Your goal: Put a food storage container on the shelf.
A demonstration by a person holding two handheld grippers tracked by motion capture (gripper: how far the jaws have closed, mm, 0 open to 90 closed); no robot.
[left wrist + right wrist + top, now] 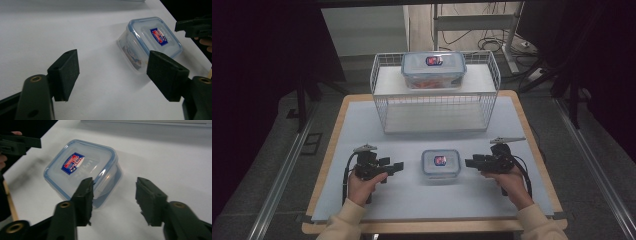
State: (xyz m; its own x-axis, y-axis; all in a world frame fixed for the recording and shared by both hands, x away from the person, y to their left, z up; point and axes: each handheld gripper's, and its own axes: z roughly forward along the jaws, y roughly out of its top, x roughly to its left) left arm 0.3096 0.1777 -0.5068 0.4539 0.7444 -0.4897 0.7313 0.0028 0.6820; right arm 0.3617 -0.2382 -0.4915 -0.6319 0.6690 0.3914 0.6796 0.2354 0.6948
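Note:
A small clear box with a blue-rimmed lid and a red-and-blue label [440, 163] [152, 37] [82, 167] sits on the white mat between my two grippers. My left gripper [398, 166] [112, 72] points at it from the left with its jaws open and only bare mat between them. My right gripper [469, 162] [115, 195] faces it from the right, open and holding nothing; the box lies just beyond its left jaw. A larger box of the same kind [433, 69], with orange contents, rests on top of the white wire rack [434, 107].
The wire rack stands at the back middle of the table [532, 145], with a lower shelf under the top one. The mat stops short of the table's wooden edges. Beyond the table are dark floor, cables and metal rails.

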